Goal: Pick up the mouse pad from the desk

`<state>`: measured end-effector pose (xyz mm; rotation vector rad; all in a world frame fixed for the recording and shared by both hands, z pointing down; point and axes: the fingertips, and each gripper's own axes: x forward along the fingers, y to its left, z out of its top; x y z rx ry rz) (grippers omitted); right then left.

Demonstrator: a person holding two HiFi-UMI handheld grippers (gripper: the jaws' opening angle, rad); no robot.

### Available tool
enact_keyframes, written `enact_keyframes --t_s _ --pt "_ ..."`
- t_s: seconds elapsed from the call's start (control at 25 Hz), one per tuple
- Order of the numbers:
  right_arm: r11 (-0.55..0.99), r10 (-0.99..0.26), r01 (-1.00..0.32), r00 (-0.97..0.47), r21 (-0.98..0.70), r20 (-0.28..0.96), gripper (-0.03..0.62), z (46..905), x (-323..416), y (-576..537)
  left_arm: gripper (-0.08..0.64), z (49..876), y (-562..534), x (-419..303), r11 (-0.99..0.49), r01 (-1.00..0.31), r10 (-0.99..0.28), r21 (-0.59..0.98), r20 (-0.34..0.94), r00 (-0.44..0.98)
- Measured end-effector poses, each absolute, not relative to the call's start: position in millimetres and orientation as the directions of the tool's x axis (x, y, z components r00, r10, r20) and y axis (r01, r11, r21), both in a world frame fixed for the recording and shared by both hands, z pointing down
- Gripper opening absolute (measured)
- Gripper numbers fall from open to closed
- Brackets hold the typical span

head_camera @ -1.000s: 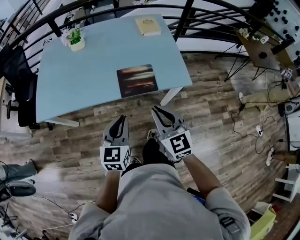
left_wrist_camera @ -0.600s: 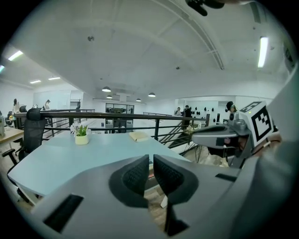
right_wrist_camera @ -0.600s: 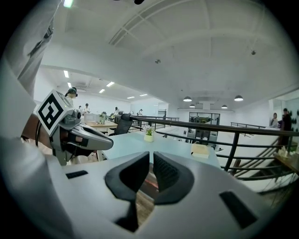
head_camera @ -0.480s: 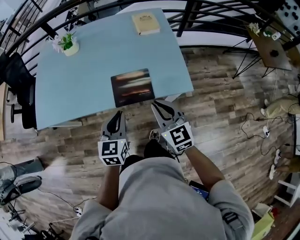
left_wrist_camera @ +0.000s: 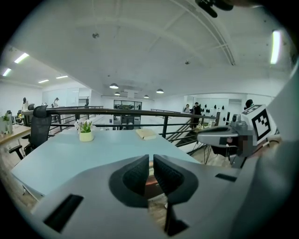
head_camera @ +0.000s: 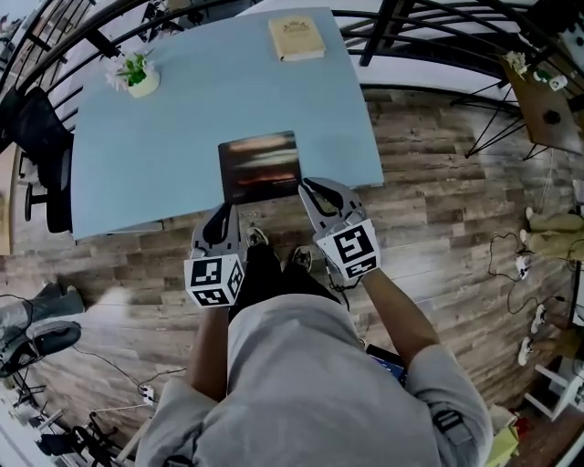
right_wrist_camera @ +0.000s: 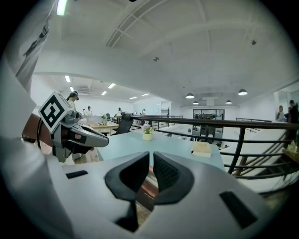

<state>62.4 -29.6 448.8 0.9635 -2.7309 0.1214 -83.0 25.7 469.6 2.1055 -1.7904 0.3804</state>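
The mouse pad [head_camera: 260,166], a dark rectangle with a blurred orange print, lies flat near the front edge of the pale blue desk [head_camera: 164,128]. My left gripper [head_camera: 223,212] hovers just short of that edge, below the pad's left corner. My right gripper [head_camera: 307,187] reaches the pad's front right corner; whether it touches I cannot tell. Both jaw pairs stand almost together with only a thin slit and nothing between them, as the left gripper [left_wrist_camera: 151,161] and right gripper [right_wrist_camera: 151,158] views show. A strip of the pad [right_wrist_camera: 148,184] shows behind the right jaws.
A tan book [head_camera: 297,38] lies at the desk's far edge and a small potted plant [head_camera: 137,75] at its far left. A black chair [head_camera: 41,155] stands left of the desk. A dark railing [head_camera: 438,23] runs behind. Wood floor surrounds me.
Both grippers have moved forward toward the desk; they were over the floor and now sit at its front edge by the pad. The jaws look the same.
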Motion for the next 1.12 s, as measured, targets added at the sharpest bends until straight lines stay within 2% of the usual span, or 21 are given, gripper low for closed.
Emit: enact_keyframes --t_s 0.64,1.12 --pt "0.763 -0.552 -0.641 -0.715 -0.087 0.430 0.032 536 57 -47 0.041 553 1 -86 -0.114 -0.973 -0.804 0.202 0.556 0.210" --pt "0.775 -0.484 -0.626 -0.678 -0.088 0.553 0.032 605 49 -41 0.041 616 3 -98 -0.180 -0.977 -0.716 0.118 0.665 0.213"
